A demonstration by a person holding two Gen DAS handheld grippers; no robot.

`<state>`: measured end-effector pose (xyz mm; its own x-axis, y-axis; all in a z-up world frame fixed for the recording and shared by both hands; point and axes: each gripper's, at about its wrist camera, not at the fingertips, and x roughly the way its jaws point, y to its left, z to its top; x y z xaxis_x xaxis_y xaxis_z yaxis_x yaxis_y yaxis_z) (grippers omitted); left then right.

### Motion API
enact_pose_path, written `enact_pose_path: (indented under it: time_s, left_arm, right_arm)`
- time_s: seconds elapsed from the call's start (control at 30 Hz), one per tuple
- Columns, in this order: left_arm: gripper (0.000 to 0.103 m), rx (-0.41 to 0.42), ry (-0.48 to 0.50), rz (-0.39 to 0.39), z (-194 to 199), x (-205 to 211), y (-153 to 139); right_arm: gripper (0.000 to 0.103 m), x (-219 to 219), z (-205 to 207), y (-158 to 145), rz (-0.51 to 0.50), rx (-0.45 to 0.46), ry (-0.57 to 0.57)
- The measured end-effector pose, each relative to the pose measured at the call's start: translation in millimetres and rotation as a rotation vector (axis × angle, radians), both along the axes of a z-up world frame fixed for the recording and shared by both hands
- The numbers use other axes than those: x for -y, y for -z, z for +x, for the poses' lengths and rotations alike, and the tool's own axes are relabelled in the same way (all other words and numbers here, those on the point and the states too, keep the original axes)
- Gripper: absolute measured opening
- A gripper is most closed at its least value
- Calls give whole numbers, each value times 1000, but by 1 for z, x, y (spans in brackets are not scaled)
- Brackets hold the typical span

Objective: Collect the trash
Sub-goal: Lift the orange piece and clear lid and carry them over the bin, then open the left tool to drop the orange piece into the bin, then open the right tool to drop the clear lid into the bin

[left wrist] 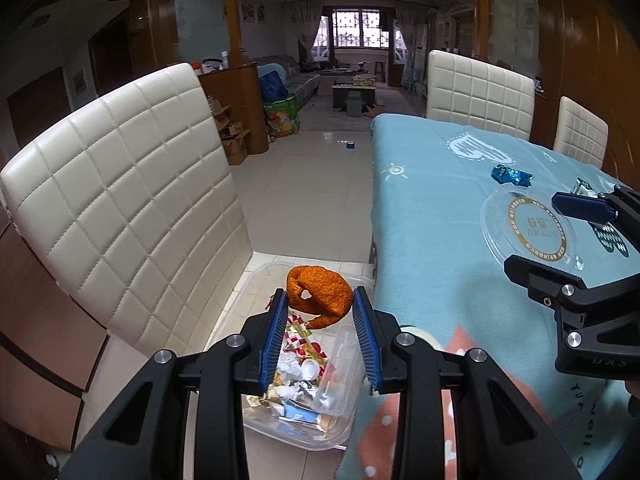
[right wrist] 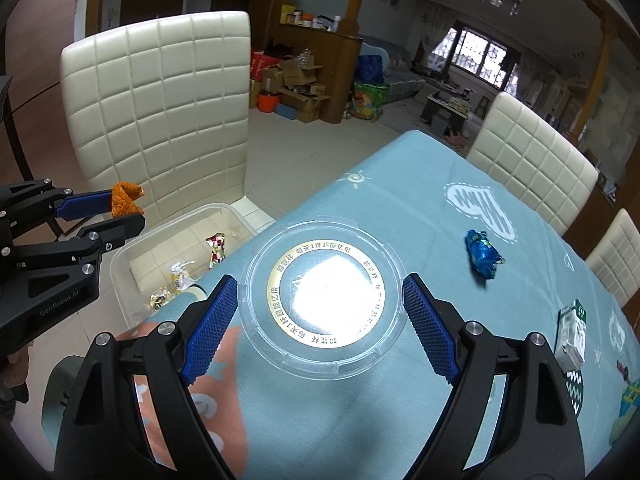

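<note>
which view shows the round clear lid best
The right wrist view: the clear lid lies whole and centered on the blue tablecloth between the open right gripper's fingers, gold ring readable despite glare. The left wrist view shows it only at the edge, partly covered by the right gripper.

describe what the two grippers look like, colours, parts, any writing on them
Both are matte black plastic frames with triangular cut-outs and round silver bolt heads at the joints. Each finger carries a long blue ribbed rubber pad. The left gripper has "GenRobot.AI" printed in pale letters on its side, readable from the right wrist view. The right gripper looks the same; faint letters on its body are too small to read. No cables show.
</note>
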<state>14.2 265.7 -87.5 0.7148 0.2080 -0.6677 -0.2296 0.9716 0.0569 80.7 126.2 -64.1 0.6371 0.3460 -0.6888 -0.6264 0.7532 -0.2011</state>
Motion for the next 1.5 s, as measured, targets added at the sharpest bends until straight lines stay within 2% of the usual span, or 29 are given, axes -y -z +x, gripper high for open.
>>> enact_pose_path:
  time_s: [0.53, 0.67, 0.7, 0.8, 0.83, 1.07, 1.33, 1.4, 1.5]
  left_arm:
    - [33, 12, -78, 10, -15, -32, 7]
    - [34, -2, -85, -12, -14, -40, 11]
    - [38, -9, -77, -22, -13, -41, 12]
    - [85, -1, -97, -30, -15, -44, 13]
    - [88, 11, -108, -23, -17, -45, 12]
    - [88, 13, -151, -62, -24, -61, 15]
    - [88, 40, -273, -10, -38, -79, 9]
    - [88, 46, -280, -20, -40, -84, 8]
    - [88, 49, -286, -16, -40, -84, 6]
  right_arm:
    - [83, -43, -16, 1, -30, 36, -80]
    - [83, -51, -20, 4, -36, 41, -98]
    - [83, -52, -19, 4, -38, 39, -99]
    - [83, -54, -18, 6, -41, 32, -95]
    - [83, -54, -17, 7, -41, 29, -94]
    - [83, -70, -21, 6, -62, 45, -127]
    - [84, -89, -21, 4, -45, 50, -173]
    - [94, -89, -20, 4, -30, 44, -169]
    - [96, -84, -17, 4, -21, 59, -135]
